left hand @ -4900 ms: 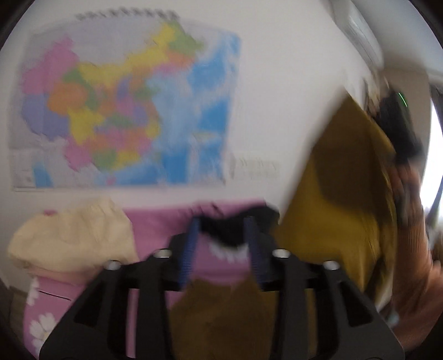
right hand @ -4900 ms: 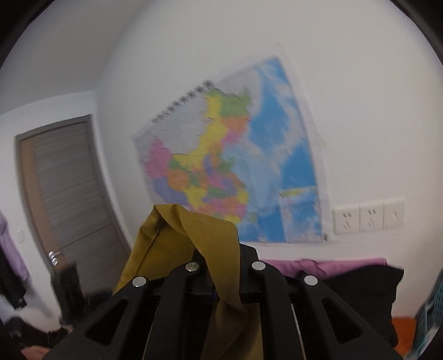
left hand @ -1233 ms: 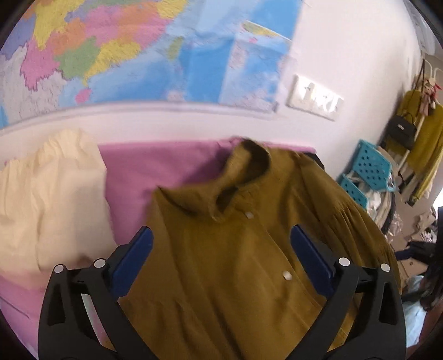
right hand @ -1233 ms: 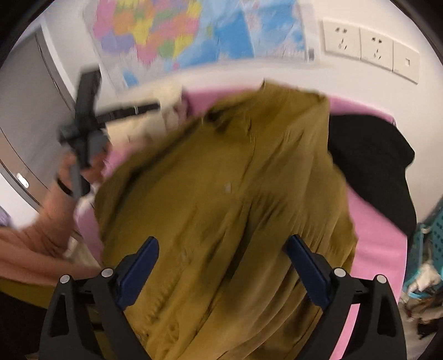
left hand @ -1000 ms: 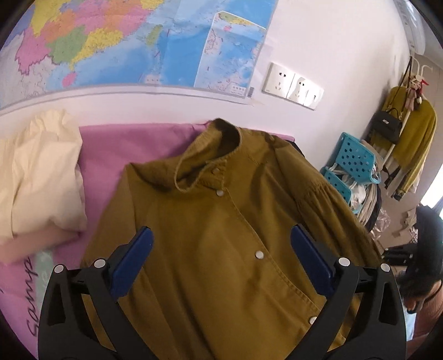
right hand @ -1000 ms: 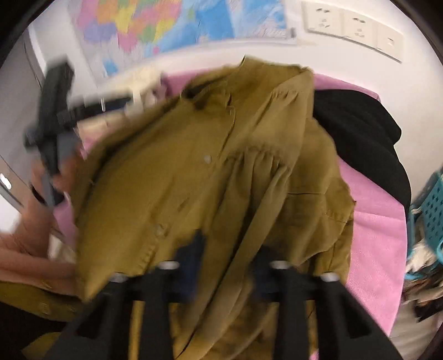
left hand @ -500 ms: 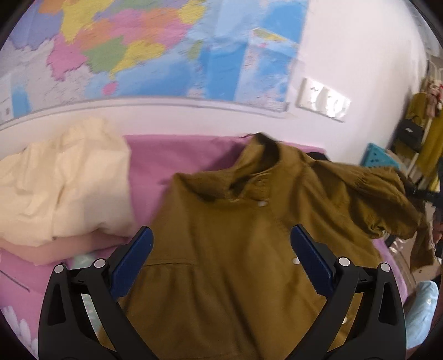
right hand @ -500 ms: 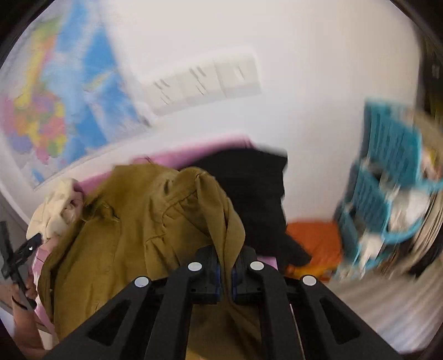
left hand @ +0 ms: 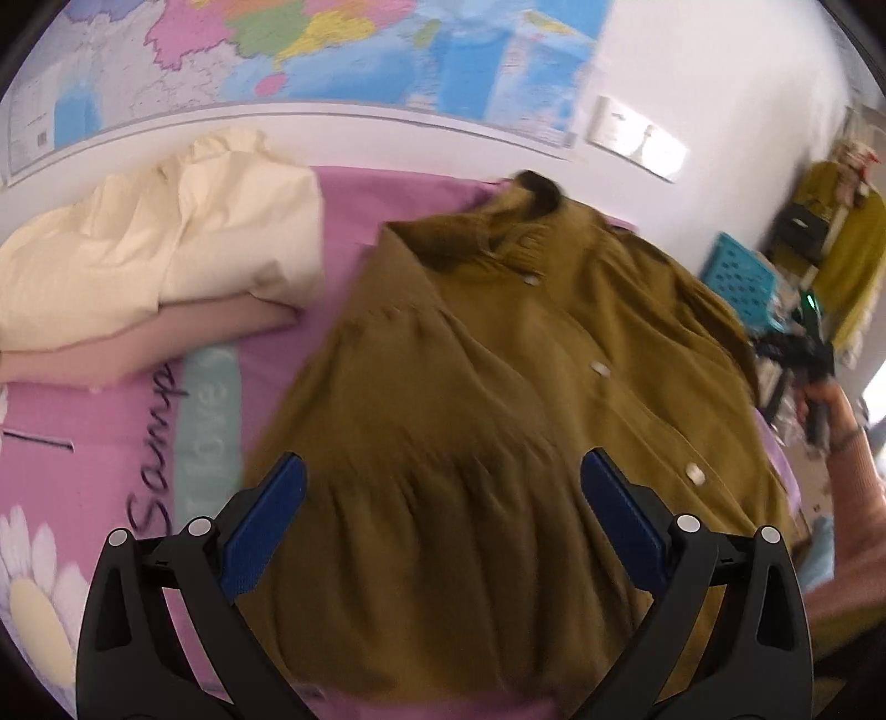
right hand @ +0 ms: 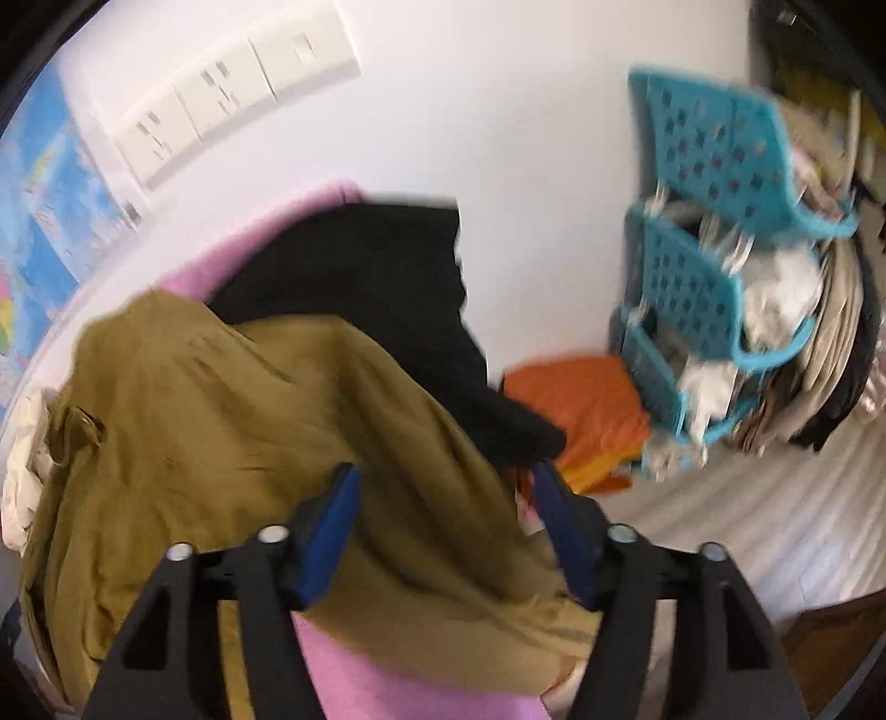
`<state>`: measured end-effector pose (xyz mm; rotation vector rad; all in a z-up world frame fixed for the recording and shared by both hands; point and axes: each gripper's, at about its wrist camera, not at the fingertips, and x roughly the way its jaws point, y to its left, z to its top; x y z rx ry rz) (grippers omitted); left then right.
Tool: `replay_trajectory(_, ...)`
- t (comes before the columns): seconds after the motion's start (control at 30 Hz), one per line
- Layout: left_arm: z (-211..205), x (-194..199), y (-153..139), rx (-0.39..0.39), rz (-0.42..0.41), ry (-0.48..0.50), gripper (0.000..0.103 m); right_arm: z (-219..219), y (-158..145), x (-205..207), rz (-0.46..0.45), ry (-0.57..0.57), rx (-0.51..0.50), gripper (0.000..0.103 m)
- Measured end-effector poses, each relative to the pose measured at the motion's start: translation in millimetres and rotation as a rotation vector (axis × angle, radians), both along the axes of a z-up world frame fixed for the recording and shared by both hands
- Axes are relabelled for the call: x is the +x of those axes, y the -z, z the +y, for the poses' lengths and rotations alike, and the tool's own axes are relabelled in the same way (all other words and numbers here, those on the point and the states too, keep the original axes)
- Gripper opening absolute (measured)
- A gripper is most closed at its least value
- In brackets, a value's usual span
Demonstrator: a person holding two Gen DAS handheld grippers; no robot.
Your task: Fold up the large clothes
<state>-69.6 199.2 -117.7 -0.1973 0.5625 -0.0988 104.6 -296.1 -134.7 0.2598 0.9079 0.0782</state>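
Two handheld grippers, both with their blue-padded fingers spread apart and holding nothing.

The left gripper (left hand: 443, 487) has its fingers set wide. The right gripper (right hand: 446, 498) is parted less widely; from the left wrist view, the person's right hand (left hand: 819, 399) grips its black handle, forearm in a pink sleeve.

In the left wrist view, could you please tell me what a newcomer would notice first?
The large mustard-brown button-front shirt dominates, spread collar-up across the pink printed bedspread. To its left lies a pile of cream folded cloth, and a colourful wall map spans the wall above. The open left claw hovers over the shirt's lower part.
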Motion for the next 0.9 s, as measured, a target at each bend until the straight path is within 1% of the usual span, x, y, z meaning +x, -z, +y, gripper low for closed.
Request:
replay_trajectory(0.03, -8.5, -7.2, 4.4, 0.013, 0.004, 0.013, 0.098, 3.2, -11.1, -8.3, -0.047, 0.012, -0.026, 0.072)
replay_trajectory(0.07, -14.7, -8.9, 8.1, 0.034, 0.010, 0.015, 0.098, 6.9, -23.0, -17.9, -0.101, 0.016, -0.044, 0.074)
replay_trajectory(0.13, -30.7, -7.8, 19.5, 0.108, 0.043, 0.003, 0.098, 16.0, -39.3, -31.7, -0.180, -0.004, -0.036, 0.082)
replay_trajectory(0.17, -38.6, -3.8, 27.9, 0.160, 0.071, -0.016, 0.098, 28.9, -48.4, -41.4, -0.220, -0.058, -0.013, 0.083)
replay_trajectory(0.23, -46.7, 3.2, 40.3, 0.208, 0.106, -0.048, 0.097, 52.9, -53.8, -51.6, -0.246, -0.151, -0.009, 0.084)
replay_trajectory(0.27, -47.5, 4.2, 43.1, 0.218, 0.110, -0.059, 0.097, 69.7, -53.1, -56.2, -0.248, -0.211, -0.019, 0.084)
replay_trajectory(0.3, -47.5, 4.2, 44.7, 0.221, 0.103, -0.065, 0.089, 81.7, -52.3, -58.5, -0.246, -0.252, -0.024, 0.084)
replay_trajectory(0.33, -44.8, 3.1, 44.5, 0.200, 0.095, -0.059, 0.076, 95.2, -49.9, -61.3, -0.241, -0.297, -0.026, 0.084)
replay_trajectory(0.37, -40.3, 1.2, 43.5, 0.172, 0.090, -0.057, 0.066, 110.7, -45.5, -64.1, -0.231, -0.346, -0.022, 0.084)
replay_trajectory(0.43, -31.1, -1.8, 39.0, 0.153, 0.091, -0.089, 0.023, 132.4, -39.5, -67.8, -0.211, -0.412, 0.000, 0.084)
replay_trajectory(0.47, -22.5, -3.4, 35.7, 0.127, 0.098, -0.113, 0.014, 142.7, -37.1, -69.6, -0.203, -0.439, 0.014, 0.084)
replay_trajectory(0.5, -13.2, -6.3, 32.3, 0.086, 0.098, -0.121, 0.009, 151.6, -35.1, -71.8, -0.198, -0.462, 0.027, 0.084)
replay_trajectory(0.53, -3.7, -9.3, 28.0, 0.041, 0.090, -0.122, 0.008, 158.5, -35.9, -73.7, -0.195, -0.480, 0.036, 0.084)
replay_trajectory(0.57, 5.1, -13.0, 20.4, 0.023, 0.072, -0.143, 0.008, 167.4, -35.2, -74.8, -0.192, -0.509, 0.047, 0.084)
replay_trajectory(0.63, 14.6, -18.3, 0.7, 0.048, 0.040, -0.183, 0.007, 180.9, -35.9, -82.4, -0.199, -0.552, 0.063, 0.084)
replay_trajectory(0.67, 22.6, -22.1, -17.3, 0.039, 0.011, -0.181, 0.007, 188.1, -37.4, -85.1, -0.200, -0.574, 0.069, 0.084)
replay_trajectory(0.7, 26.0, -22.6, -27.0, 0.037, 0.000, -0.179, 0.007, 193.3, -39.8, -87.7, -0.203, -0.588, 0.077, 0.084)
replay_trajectory(0.77, 34.0, -28.4, -60.6, 0.080, -0.043, -0.200, 0.007, 202.6, -44.2, -90.8, -0.206, -0.620, 0.100, 0.084)
replay_trajectory(0.83, 48.2, -38.8, -101.1, 0.096, -0.117, -0.217, 0.007, 210.9, -46.5, -94.0, -0.210, -0.625, 0.107, 0.084)
replay_trajectory(0.87, 53.7, -41.7, -113.6, 0.103, -0.136, -0.236, 0.007, 213.4, -46.5, -93.8, -0.208, -0.632, 0.108, 0.084)
replay_trajectory(0.9, 59.2, -43.2, -123.0, 0.129, -0.144, -0.276, 0.007, 214.9, -45.6, -93.1, -0.206, -0.630, 0.106, 0.084)
